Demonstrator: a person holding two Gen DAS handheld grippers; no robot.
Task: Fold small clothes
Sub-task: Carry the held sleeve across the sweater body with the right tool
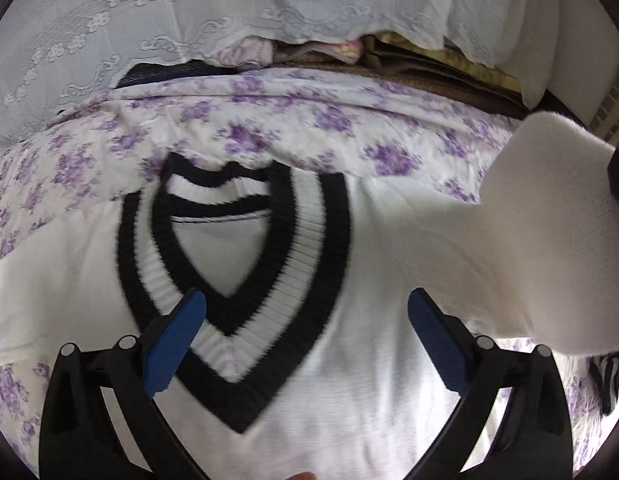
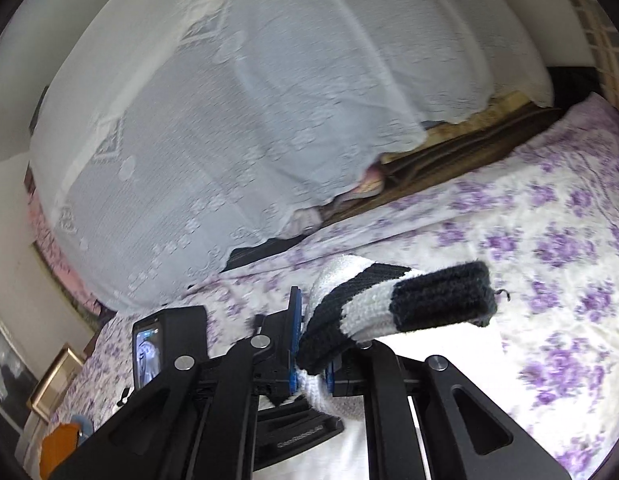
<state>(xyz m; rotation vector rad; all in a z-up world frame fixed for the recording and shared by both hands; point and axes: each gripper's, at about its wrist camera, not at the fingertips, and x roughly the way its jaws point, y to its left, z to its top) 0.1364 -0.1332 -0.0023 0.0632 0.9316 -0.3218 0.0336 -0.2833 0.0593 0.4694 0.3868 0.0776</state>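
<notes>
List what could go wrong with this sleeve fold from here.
1. The right tool pinches only the striped cuff; the knit could slip free.
2. The left tool hangs open above the sweater, so nothing pins the body and it may drag across the floral sheet.

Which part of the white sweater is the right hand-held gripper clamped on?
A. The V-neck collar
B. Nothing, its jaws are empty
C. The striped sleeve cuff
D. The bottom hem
C: in the right wrist view, the right hand-held gripper has its blue pads shut on the black-and-white striped sleeve cuff, while the V-neck collar lies untouched below the open left hand-held gripper.
</notes>
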